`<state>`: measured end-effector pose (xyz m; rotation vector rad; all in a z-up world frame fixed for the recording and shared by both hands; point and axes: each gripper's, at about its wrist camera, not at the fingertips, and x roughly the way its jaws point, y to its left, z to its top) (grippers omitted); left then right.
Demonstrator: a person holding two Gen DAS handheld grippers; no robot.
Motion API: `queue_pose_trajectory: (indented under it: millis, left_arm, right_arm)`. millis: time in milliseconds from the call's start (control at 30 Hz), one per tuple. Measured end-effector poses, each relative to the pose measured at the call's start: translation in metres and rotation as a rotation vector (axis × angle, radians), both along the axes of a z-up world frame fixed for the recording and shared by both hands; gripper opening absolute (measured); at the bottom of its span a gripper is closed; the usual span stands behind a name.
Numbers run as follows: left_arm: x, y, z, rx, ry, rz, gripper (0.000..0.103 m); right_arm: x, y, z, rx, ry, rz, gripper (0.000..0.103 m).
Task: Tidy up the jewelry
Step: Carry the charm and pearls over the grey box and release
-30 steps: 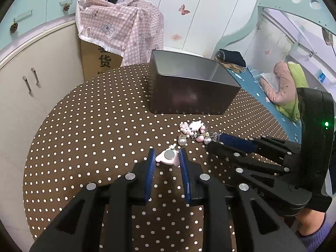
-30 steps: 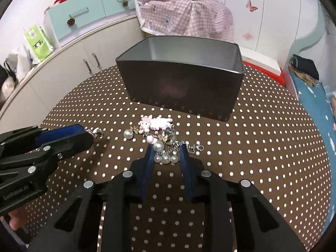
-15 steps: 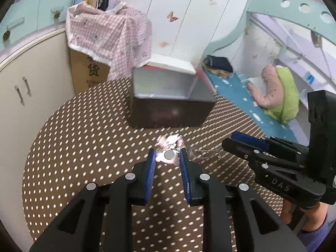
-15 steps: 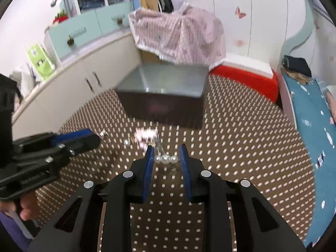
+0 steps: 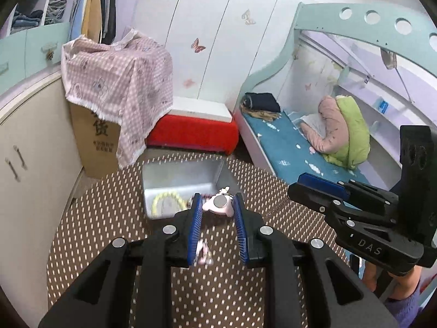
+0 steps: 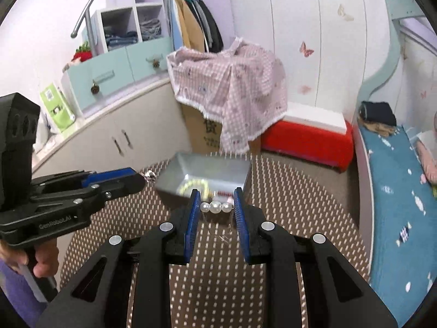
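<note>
Both grippers are up in the air over the dotted table point(image 5: 109, 205). Left gripper point(image 5: 217, 207) pinches a pink charm point(image 5: 218, 204); right gripper point(image 6: 214, 207) pinches a row of pearls point(image 6: 215, 207). The grey box point(image 5: 180, 175) sits at 12 o'clock from each, with yellow beads point(image 5: 166, 201) inside.

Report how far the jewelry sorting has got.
Done: a yellow bead bracelet already lies in the grey box.

In hand: the left hand-held gripper pinches a pink charm; the right hand-held gripper pinches a pearl strand. Both are raised near the box.

Left: dropping both pieces in. Anything remaining on the dotted table is too blurred to tell.
</note>
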<state>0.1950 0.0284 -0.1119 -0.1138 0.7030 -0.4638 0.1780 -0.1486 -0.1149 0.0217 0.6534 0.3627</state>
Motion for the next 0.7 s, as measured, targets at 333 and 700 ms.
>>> queue_pose_trajectory:
  millis: [333,700]
  left_arm:
    - [0.056,0.001,0.015,0.012,0.038,0.003,0.022]
    - [0.093,0.006,-0.032,0.01,0.172,0.01,0.022]
  right_arm:
    - [0.054,0.017,0.027,0.011,-0.038,0.022,0.026]
    - [0.085,0.038,-0.005,0.003,0.026,0.036,0.026]
